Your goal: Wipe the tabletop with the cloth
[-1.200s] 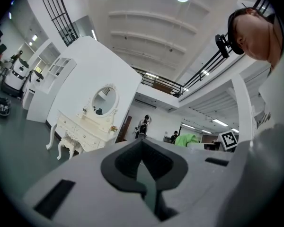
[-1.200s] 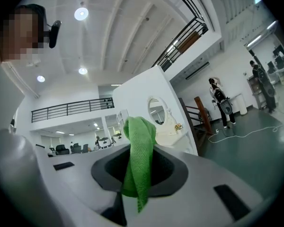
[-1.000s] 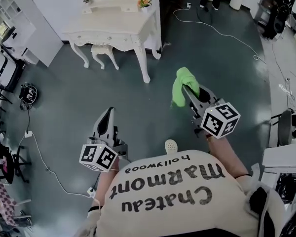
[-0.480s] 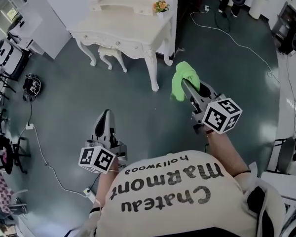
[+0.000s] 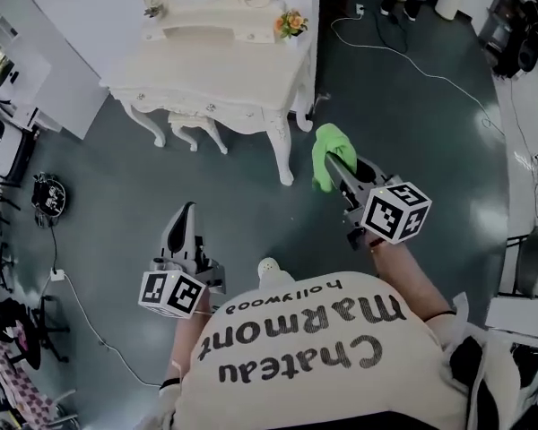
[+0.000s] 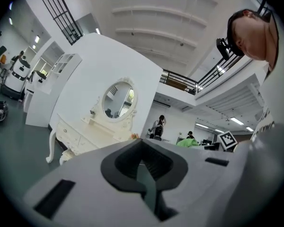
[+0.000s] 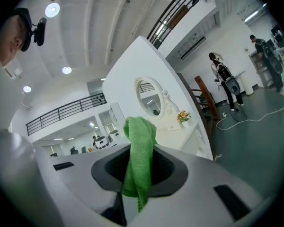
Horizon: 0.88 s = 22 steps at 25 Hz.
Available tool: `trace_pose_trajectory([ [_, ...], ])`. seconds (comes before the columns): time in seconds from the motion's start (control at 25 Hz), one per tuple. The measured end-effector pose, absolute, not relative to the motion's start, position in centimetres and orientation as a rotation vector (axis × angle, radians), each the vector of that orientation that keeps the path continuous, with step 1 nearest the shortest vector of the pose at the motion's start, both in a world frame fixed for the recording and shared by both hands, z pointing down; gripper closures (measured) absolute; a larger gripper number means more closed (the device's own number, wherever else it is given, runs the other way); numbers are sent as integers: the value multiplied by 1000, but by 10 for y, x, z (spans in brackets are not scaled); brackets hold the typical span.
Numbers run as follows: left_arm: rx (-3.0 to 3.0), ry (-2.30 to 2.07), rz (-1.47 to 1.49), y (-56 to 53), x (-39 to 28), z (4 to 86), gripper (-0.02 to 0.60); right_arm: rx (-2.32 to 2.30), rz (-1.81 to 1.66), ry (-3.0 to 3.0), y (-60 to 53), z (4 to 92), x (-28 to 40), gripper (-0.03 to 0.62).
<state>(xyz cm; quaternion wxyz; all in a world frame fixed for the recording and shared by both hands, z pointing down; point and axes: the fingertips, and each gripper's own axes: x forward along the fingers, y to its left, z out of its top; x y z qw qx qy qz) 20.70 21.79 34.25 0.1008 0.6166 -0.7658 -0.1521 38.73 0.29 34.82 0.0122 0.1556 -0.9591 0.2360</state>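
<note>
Right claw (image 5: 335, 163) clamped on one green cloth (image 5: 325, 149), left claw (image 5: 185, 213) closed and empty, one dressing table (image 5: 242, 77) ahead

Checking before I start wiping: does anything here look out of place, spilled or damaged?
Nothing stands out. The dressing table stands upright with flowers on it, and the green cloth hangs bunched in the shut jaws of the right gripper, short of the tabletop.
</note>
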Motion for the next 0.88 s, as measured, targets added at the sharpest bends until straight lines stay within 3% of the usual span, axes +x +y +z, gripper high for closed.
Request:
trace_pose_trajectory([
  [0.36, 1950, -2158, -420, 163, 81, 312, 575, 629, 646, -3042, -32, 307, 282, 502],
  [0.88, 1856, -2113, -418, 123, -19, 337, 575, 876, 956, -2884, -94, 348, 205, 502],
])
